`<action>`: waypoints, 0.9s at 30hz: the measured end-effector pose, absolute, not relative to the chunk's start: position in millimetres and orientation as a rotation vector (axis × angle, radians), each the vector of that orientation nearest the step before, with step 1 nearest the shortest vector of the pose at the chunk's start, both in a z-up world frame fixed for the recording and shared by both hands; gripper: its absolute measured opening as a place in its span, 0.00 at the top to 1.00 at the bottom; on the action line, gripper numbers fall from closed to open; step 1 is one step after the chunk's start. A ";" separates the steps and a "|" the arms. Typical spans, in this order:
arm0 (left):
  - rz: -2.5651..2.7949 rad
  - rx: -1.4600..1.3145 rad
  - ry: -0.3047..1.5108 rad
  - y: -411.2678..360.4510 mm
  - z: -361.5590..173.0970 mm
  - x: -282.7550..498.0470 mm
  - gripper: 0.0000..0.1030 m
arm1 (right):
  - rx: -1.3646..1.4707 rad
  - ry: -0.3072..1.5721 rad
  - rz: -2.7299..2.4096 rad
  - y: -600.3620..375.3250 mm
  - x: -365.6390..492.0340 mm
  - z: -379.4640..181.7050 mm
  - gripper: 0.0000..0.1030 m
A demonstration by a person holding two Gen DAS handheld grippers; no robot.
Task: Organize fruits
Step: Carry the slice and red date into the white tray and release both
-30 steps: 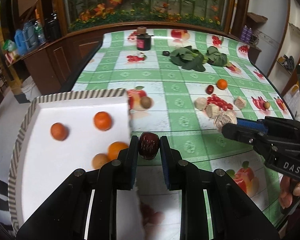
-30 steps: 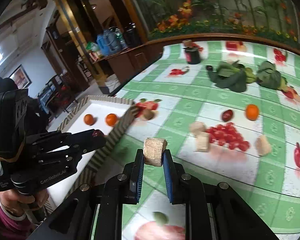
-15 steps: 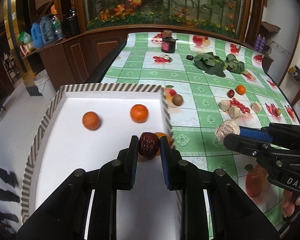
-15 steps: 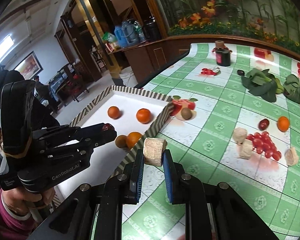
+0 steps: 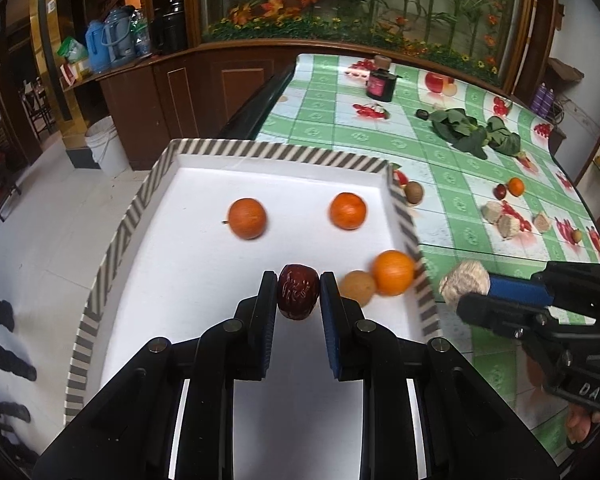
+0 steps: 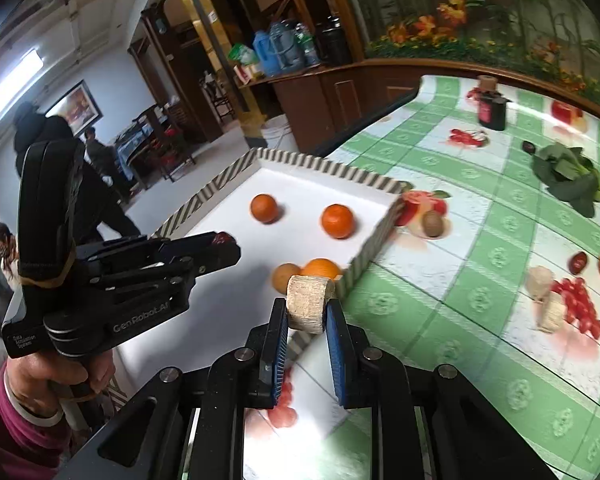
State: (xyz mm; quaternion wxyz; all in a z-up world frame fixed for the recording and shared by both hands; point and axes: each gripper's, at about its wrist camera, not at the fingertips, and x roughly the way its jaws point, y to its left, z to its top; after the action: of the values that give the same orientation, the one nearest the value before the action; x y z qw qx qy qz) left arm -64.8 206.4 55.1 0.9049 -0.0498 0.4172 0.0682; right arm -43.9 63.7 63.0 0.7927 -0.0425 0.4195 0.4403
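While over the white tray [image 5: 204,264], left gripper [image 5: 299,298] pinches a dark red wrinkled date [image 5: 298,297]; best lowered onto bare floor left of the near oranges [image 5: 393,273] before letting go, to avoid rolling. Right gripper [image 6: 307,306] clamps a beige rough cylinder piece [image 6: 309,303] just above the tray's striped right rim [image 6: 364,264]. Date glossy, oval, creased.

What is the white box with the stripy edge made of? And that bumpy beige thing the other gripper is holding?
The box looks like cardboard or foam board: thin, flat walls, matte white inside, printed grey stripes on the rim. The beige chunk in the right gripper looks rough and fibrous with a flat cut end, maybe a piece of sugarcane or corn cob; I can't tell which.
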 end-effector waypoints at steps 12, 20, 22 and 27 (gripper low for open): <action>0.148 -0.143 0.915 234.1 43.0 -54.9 0.80 | -0.179 0.949 1.043 111.2 -65.7 46.1 0.82; 0.155 -0.155 0.930 238.1 39.5 -49.5 0.80 | -0.278 0.976 1.077 133.4 -77.0 30.7 0.82; 0.155 -0.151 0.934 238.4 38.4 -48.9 0.80 | -0.291 0.984 1.072 136.3 -75.1 27.3 0.82; 0.148 -0.163 0.952 240.3 34.2 -45.6 0.80 | -0.310 0.994 1.060 141.7 -74.9 23.2 0.82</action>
State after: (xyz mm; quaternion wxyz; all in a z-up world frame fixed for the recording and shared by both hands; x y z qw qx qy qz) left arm -45.6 240.3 34.2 0.8831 -0.0784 0.4571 0.0713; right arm -74.9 141.7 23.2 0.7364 -0.1410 0.4526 0.4826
